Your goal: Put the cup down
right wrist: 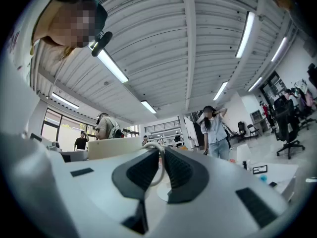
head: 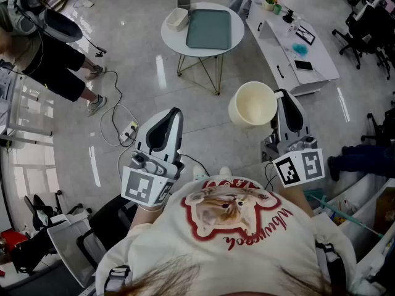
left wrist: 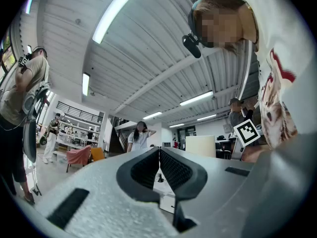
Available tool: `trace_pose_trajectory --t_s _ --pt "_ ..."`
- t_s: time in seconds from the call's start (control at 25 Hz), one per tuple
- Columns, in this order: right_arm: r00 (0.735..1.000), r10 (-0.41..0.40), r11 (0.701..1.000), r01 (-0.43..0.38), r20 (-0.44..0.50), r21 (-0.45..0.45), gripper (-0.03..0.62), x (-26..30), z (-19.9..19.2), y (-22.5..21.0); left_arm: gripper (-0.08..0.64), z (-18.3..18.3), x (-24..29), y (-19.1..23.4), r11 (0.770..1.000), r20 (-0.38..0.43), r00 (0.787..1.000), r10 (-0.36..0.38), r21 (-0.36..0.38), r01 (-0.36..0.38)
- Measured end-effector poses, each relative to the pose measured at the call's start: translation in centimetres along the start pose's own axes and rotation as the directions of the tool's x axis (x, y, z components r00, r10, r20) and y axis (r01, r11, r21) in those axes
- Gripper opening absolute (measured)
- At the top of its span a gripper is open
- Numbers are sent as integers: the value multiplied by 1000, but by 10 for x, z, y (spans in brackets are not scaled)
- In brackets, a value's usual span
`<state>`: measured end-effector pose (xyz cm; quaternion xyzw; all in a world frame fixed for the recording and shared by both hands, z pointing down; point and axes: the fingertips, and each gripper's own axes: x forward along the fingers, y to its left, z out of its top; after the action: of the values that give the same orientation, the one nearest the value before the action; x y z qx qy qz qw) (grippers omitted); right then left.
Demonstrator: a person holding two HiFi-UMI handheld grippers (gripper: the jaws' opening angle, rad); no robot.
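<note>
A cream cup (head: 254, 103) hangs in the air above the floor, mouth facing up toward the head camera. My right gripper (head: 281, 95) is shut on its handle, with the cup to the left of the jaws. In the right gripper view the thin handle loop (right wrist: 159, 158) is pinched between the dark pads, and the cup body (right wrist: 113, 147) shows to the left. My left gripper (head: 178, 111) is held level beside it, shut, with nothing between its jaws. The left gripper view shows its pads (left wrist: 159, 151) pressed together and the cup (left wrist: 200, 146) off to the right.
Ahead stands a round white table (head: 174, 40) bearing a green tray (head: 208, 29) and a small white box (head: 177, 18). A long white desk (head: 285, 43) with small items runs along the right. A person (head: 49, 51) stands at left; cables and a power strip (head: 130, 131) lie on the floor.
</note>
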<state>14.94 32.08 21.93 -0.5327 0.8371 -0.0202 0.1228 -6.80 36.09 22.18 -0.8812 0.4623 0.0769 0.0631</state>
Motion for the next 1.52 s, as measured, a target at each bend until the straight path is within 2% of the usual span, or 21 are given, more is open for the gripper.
trace_pose_trajectory --t_s 0.48,0.92,1.16,1.32,1.52 --pt "1000 10 1000 -10 -10 -10 52 2 -3 3 16 -1 -1 1 1000 1 1000 2 -1 -2" --pt "1000 11 1000 -11 16 18 54 11 -5 20 17 3 -19 22 1000 0 1000 11 -8 -11" --pt "1000 -5 1000 5 19 12 54 19 -13 39 15 1 -34 42 1000 0 1000 -1 8 1" --pt "998 -48 999 48 48 5 54 17 -15 37 15 -12 -43 55 1000 -19 1000 -1 10 2" --pt "997 -70 997 69 37 25 54 19 -18 36 15 -15 -41 62 1000 -22 1000 -17 -1 17"
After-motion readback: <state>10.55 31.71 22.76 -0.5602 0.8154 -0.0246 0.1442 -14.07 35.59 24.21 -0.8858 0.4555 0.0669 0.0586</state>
